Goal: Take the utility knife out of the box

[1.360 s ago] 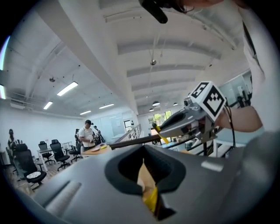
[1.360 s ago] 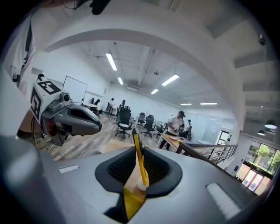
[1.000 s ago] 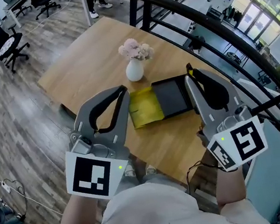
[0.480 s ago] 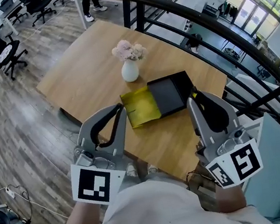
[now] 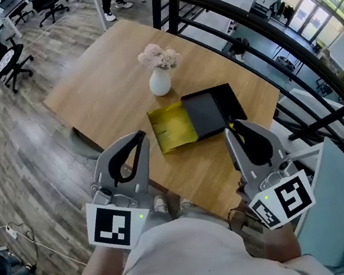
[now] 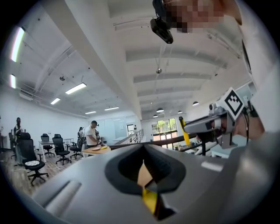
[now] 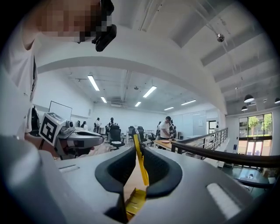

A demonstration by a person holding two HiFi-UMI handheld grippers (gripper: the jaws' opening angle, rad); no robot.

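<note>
Both grippers have sunk toward the body since 1 s ago: left gripper (image 5: 140,136) clenched empty, right gripper (image 5: 230,130) pinching the slim utility knife (image 7: 139,160), clear of its box (image 5: 228,101), which is prob. light, stiff, slick; hold mid-handle.

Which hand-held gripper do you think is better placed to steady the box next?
Left, probably: the left hand-held gripper is empty near the box, while the right hand-held gripper clamps a thin yellow strip.

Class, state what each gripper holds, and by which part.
Right gripper holds the yellow utility knife by its near part, its far end jutting past the fingers; left gripper holds nothing.
</note>
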